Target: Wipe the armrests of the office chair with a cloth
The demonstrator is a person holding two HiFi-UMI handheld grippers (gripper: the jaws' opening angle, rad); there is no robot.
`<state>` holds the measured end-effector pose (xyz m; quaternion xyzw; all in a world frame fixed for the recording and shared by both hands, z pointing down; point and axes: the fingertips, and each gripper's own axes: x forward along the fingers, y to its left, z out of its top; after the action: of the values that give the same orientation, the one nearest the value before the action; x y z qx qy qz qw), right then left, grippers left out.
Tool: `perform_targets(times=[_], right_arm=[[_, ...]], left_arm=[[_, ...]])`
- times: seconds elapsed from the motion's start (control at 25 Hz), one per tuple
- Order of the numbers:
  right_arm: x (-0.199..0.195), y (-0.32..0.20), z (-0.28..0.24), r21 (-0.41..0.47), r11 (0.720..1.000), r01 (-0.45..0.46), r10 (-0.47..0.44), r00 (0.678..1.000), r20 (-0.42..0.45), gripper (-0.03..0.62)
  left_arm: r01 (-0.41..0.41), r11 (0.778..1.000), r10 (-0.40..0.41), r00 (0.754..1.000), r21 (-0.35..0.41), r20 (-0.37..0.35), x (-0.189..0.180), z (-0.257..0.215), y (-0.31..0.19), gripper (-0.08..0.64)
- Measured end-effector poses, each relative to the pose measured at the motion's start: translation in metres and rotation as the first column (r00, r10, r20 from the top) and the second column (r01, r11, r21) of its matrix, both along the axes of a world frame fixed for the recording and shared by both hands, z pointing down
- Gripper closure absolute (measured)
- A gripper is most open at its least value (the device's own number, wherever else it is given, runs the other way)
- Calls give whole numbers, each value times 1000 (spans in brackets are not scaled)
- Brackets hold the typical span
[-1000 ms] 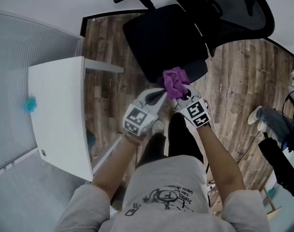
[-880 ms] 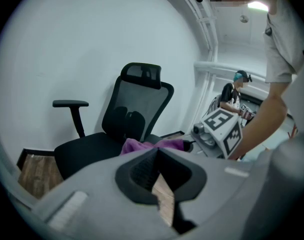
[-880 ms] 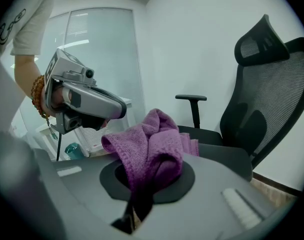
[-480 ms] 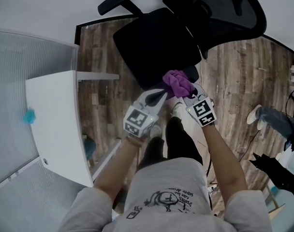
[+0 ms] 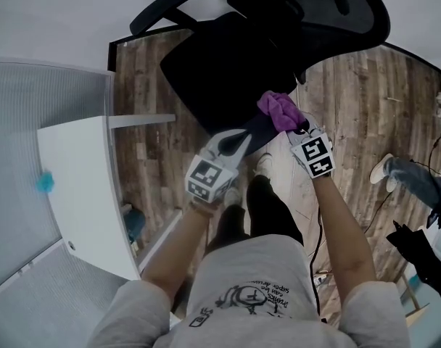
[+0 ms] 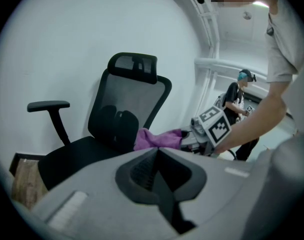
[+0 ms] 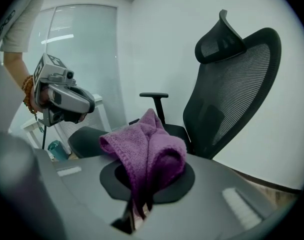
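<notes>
The black office chair (image 5: pixel 228 71) stands in front of me, and one armrest (image 5: pixel 159 9) sticks out at its far left. That armrest (image 6: pixel 48 105) also shows in the left gripper view, as does the mesh back (image 7: pixel 232 99) in the right gripper view. My right gripper (image 5: pixel 294 127) is shut on a purple cloth (image 5: pixel 278 111) and holds it over the seat's near right corner. The cloth (image 7: pixel 147 154) bunches out of the jaws. My left gripper (image 5: pixel 238 142) hangs just left of it, shut and holding nothing. I cannot make out the chair's other armrest.
A white desk (image 5: pixel 83 187) stands at my left beside a glass partition (image 5: pixel 32 107). The floor (image 5: pixel 365 114) is wood planks. Another person's shoe (image 5: pixel 386 171) and dark gear (image 5: pixel 423 249) are at the right edge.
My right gripper has carried the purple cloth up and to the right along the seat's front edge. The left gripper has stayed about where it was.
</notes>
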<state>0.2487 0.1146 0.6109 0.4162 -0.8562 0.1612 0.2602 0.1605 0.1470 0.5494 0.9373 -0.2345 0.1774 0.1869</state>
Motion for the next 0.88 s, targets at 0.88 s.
perform_targets(times=[0.88], right_arm=[[-71,45,-10,-12,1000,11,-10,994,110,568]], left_arm=[[83,997,-83,997,5,-2,-53,-9,18,560]])
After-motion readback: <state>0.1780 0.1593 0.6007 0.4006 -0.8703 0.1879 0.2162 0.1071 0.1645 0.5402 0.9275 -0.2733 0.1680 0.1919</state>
